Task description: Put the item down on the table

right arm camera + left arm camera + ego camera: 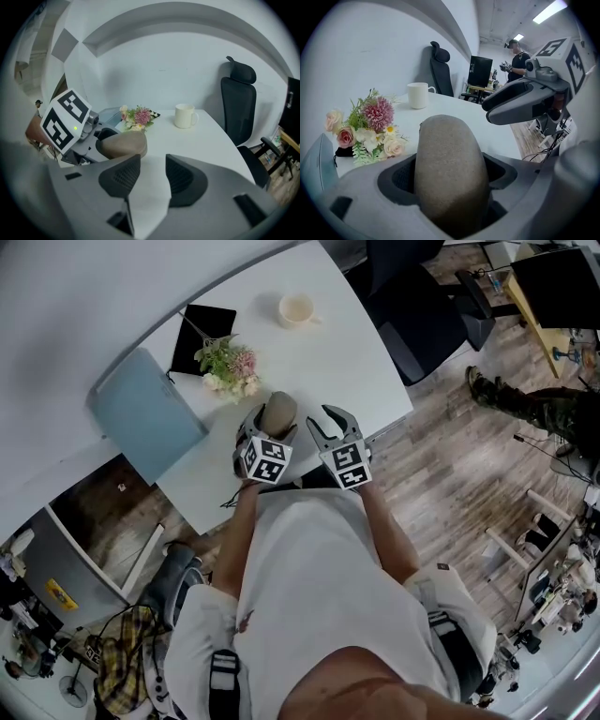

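A brown-grey oval stone [279, 413] sits between the jaws of my left gripper [269, 423], which is shut on it just above the white table [356, 352] near its front edge. In the left gripper view the stone [450, 164] fills the gap and both pads press its sides. My right gripper [330, 423] hovers beside it to the right, shut, with only a narrow slit between its pads and nothing in it. In the right gripper view the jaws [146, 171] point at bare tabletop, and the stone [123, 144] shows to their left.
A bunch of artificial flowers [228, 368] lies just beyond the stone, with a black notebook [202, 334] behind it. A white mug [296, 309] stands farther back. A pale blue pad [145, 413] rests at the table's left and a black office chair [412, 306] at its right.
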`<state>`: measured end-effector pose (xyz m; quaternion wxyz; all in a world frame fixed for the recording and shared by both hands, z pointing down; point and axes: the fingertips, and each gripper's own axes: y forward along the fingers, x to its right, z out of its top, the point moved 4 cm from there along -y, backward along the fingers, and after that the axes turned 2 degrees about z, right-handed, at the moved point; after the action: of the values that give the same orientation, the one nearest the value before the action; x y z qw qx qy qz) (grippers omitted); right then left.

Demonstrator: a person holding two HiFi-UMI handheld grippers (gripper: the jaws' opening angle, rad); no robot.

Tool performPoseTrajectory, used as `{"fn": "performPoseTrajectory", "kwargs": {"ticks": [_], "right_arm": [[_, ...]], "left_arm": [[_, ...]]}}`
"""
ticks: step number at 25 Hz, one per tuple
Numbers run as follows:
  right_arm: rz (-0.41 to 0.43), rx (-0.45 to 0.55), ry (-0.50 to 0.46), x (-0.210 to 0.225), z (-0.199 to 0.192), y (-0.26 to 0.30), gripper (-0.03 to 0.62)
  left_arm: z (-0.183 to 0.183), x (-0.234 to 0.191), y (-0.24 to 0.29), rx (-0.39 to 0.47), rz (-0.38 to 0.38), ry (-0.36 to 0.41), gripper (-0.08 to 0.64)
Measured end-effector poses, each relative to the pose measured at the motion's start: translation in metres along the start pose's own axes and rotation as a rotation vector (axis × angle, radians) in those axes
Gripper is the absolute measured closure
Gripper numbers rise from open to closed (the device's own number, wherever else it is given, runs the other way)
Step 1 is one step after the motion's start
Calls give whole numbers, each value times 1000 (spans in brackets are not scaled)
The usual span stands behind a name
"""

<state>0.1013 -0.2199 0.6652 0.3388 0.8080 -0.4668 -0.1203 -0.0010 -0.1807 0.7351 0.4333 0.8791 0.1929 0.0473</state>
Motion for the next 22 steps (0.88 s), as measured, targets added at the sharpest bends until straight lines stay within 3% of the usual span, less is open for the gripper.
{"fn": "performPoseTrajectory", "kwargs": {"ticks": [22], "right_arm": [[16,-47,6,-2,-13,10,417]], "left_arm": [[-15,2,19,-91,-30,-50,152]]}}
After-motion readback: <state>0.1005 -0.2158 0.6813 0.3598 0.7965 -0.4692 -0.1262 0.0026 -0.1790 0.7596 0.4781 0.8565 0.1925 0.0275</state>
